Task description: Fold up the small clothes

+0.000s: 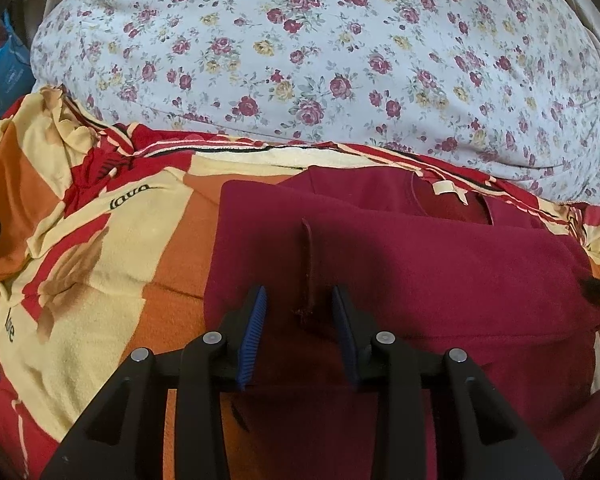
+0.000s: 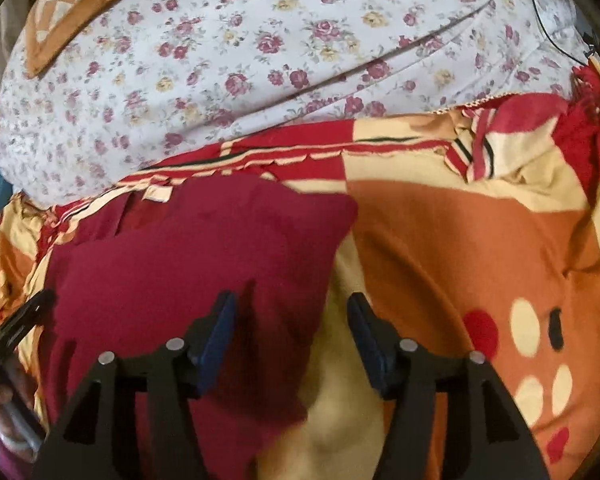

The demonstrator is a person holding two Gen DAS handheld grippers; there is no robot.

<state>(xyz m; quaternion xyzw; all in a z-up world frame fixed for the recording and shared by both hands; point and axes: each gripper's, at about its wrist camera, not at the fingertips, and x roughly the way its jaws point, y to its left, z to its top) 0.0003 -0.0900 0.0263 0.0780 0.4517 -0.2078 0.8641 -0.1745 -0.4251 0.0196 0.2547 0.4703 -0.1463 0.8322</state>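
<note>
Both grippers hover with fingers apart over a folded maroon top on a bed.

The left gripper stands part open, holding nothing, its fingers either side of a seam in the maroon top. The right gripper gapes wider, empty, straddling the top's right edge. The top lies on a red, orange and cream blanket, with a floral sheet beyond it.

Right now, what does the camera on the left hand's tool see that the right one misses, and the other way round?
Only the left view shows the black lettering on the blanket and a blue packet at the far left edge. Only the right view shows the checked orange cushion and the blanket's spots. Both show the dark red shirt with its collar label, the patterned blanket and the flowered sheet.
</note>
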